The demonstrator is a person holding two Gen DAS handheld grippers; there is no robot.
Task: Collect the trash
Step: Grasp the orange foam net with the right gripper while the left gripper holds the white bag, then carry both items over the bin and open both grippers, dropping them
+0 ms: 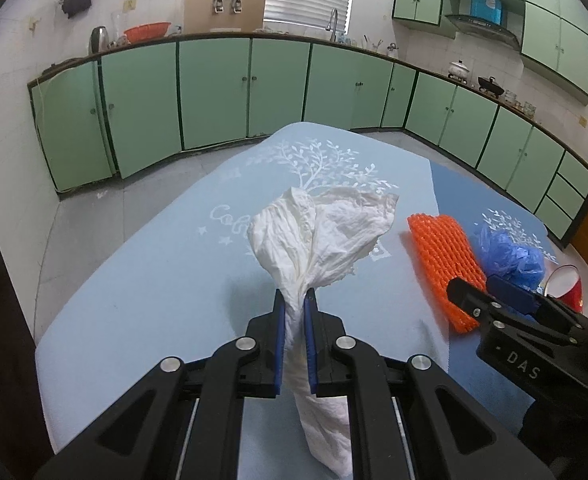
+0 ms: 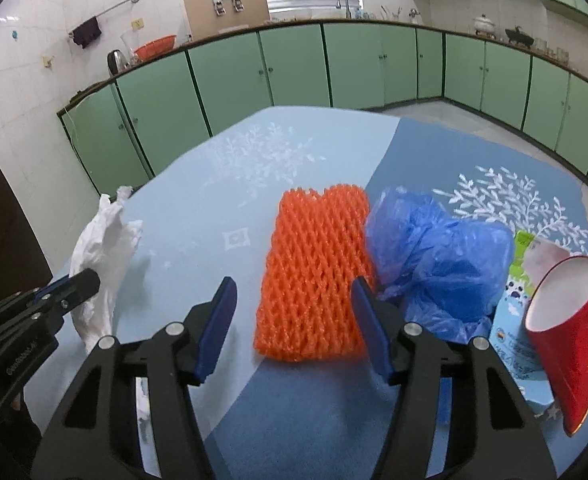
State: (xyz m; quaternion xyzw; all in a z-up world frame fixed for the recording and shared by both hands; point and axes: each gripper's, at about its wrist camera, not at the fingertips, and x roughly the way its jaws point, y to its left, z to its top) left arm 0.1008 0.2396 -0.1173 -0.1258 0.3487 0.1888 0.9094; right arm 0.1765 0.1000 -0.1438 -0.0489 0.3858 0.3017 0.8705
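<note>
**kitchen_lurker:** Standing by the table right now. The left gripper [image 1: 294,300] is clamped tight on a crumpled white plastic bag [image 1: 317,232], blue pads pinching the twisted neck of it. The bag fans out above the jaws and a tail of it hangs down below them, over the light blue tablecloth [image 1: 154,280].

**binday_bob:** And the other one?

**kitchen_lurker:** The right gripper [image 2: 294,300] is partway open with nothing in it. It hangs over the near end of an orange foam fruit net [image 2: 313,272] that lies flat on the cloth. The net sits between the two blue pads as you look along them, but the pads aren't touching it as far as I can tell.

**binday_bob:** Any more trash lying around?

**kitchen_lurker:** Yep. A scrunched blue plastic bag [image 2: 433,256] is right up against the net's right edge. Further right there's a red paper cup [image 2: 569,336] tipped on its side, white inside facing up, and it lies partly on a flattened light blue carton [image 2: 509,344] with a green bit at the top. All of that is on the darker blue half of the cloth.

**binday_bob:** How far apart are the two grippers?

**kitchen_lurker:** Near each other, not touching. The white bag is off to the left of the net, with bare cloth between them. Green cabinets [image 1: 214,88] run round the walls behind.
</note>
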